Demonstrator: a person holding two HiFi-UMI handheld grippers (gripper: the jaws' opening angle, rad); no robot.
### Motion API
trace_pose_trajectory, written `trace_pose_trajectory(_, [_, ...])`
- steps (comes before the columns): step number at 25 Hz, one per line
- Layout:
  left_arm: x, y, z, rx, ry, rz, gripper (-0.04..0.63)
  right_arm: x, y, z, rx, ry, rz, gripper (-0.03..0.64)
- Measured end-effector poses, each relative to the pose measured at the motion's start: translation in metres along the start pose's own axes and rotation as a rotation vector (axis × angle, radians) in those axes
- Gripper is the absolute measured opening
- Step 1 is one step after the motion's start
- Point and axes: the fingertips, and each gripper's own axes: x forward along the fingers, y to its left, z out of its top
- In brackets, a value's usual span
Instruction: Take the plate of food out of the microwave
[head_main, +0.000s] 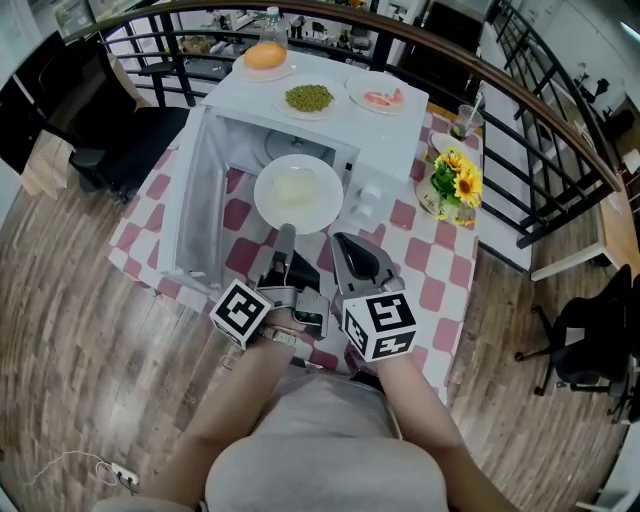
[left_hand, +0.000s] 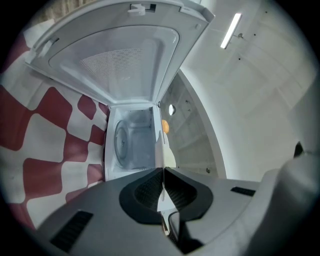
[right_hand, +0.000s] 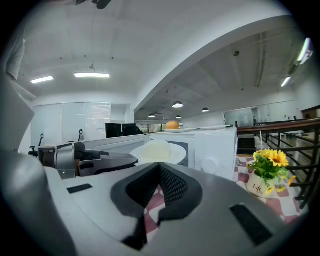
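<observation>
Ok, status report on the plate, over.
Left gripper shut on plate of food, at its rim. Right gripper shut, empty. Plate out of microwave, door open, nothing blocking.

Left gripper (head_main: 286, 236) and right gripper (head_main: 346, 245): grey moulded bodies, black mesh-textured pads (right_hand: 172, 185), white cubes (head_main: 380, 325) (black square markers) at 6 o'clock. Operator wears pale short-sleeved top (head_main: 330, 440).

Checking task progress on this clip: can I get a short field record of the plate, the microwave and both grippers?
Plate of food: held level in front of the microwave opening, apparently clear of the cavity
Microwave: on the checked table, cavity shows only the turntable
Door: swung wide open
Left gripper: shut on the plate's near rim
Right gripper: shut, nothing between its jaws, beside the left one
</observation>
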Motion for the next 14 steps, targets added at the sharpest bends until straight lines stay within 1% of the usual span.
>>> trace_pose_trajectory(8, [0.0011, -0.0019, -0.0003, -0.004, 0.000, -0.004, 0.012, 0.0006, -0.0023, -0.0017, 0.012, 0.002, 0.002, 0.025])
trace_pose_trajectory(12, [-0.0021, 0.0027, -0.0021, -0.010, 0.005, 0.028, 0.012, 0.0000, -0.0031, -0.0015, 0.013, 0.003, 0.003, 0.025])
trace_pose_trajectory(14, [-0.0022, 0.0013, -0.0033, -0.010, 0.008, 0.028, 0.012, -0.0005, -0.0036, -0.0014, 0.012, 0.005, 0.003, 0.025])
